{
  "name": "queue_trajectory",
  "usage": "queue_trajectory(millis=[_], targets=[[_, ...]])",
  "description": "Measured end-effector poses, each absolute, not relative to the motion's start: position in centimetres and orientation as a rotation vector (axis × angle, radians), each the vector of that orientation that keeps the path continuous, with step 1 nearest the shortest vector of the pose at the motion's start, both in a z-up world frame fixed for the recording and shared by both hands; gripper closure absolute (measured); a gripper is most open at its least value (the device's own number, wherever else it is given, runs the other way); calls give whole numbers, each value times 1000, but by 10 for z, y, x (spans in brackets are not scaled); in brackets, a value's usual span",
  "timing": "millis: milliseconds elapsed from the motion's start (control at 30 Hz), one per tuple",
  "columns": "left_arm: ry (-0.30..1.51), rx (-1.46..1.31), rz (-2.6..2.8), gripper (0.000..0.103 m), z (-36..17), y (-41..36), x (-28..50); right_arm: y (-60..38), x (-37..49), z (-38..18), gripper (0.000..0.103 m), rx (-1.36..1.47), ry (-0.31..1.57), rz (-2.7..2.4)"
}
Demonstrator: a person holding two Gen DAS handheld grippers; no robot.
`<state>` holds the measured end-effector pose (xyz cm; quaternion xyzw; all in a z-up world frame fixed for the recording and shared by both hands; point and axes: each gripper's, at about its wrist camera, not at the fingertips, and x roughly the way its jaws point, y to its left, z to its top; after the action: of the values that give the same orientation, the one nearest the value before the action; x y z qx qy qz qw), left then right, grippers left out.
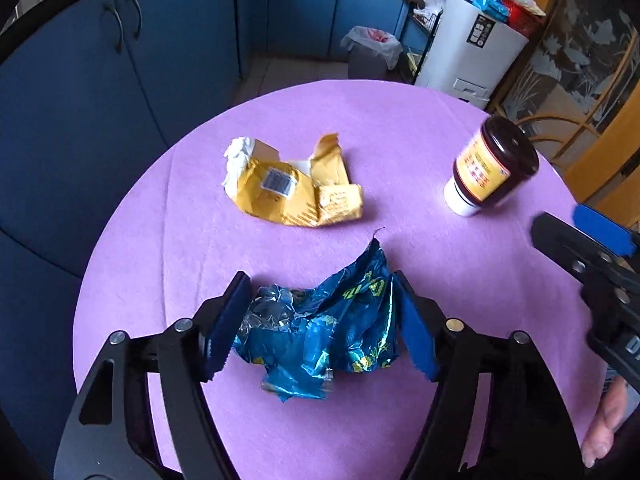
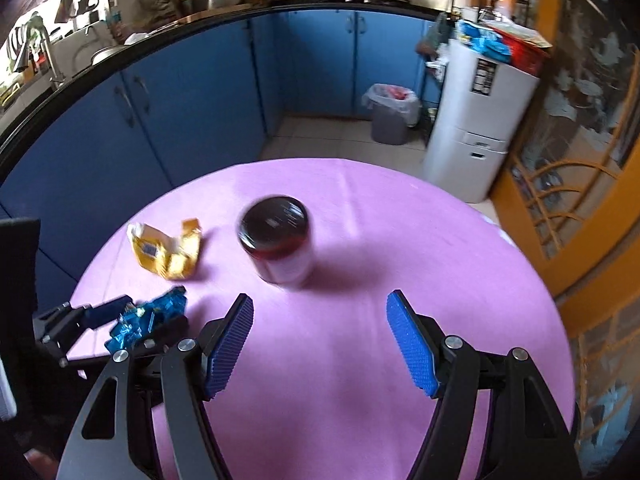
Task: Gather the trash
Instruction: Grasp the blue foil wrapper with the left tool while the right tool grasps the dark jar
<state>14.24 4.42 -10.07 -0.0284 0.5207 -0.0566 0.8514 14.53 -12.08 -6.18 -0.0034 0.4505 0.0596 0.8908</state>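
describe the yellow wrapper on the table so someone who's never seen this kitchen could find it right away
Start at the round table with the pink cloth. On its far left part lies the yellow wrapper, torn open and flat, with a white barcode label and white lining showing. Unlike the crumpled blue foil wrapper between the left tongs, nothing holds it, and unlike the dark-lidded cup to its right, it does not stand upright.

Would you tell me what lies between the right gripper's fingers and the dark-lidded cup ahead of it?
Only bare pink tablecloth: the right wrist view shows nothing between the open right gripper and the cup.
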Motion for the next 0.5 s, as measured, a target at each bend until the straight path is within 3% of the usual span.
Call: queue_trajectory(millis=[233, 267, 333, 367, 500], targets=[[1088, -99, -115, 40, -99, 57, 150, -101, 168, -70, 36, -13, 950, 164], [1085, -108, -116, 41, -99, 59, 150, -100, 170, -70, 39, -17, 947, 163], [1083, -110, -113, 43, -100, 58, 148, -98, 170, -72, 59, -24, 957, 166], [1083, -114, -113, 44, -100, 59, 147, -98, 171, -73, 64, -24, 964, 169], [1075, -121, -110, 53, -96, 56, 149, -99, 163, -70, 68, -53, 936, 156]])
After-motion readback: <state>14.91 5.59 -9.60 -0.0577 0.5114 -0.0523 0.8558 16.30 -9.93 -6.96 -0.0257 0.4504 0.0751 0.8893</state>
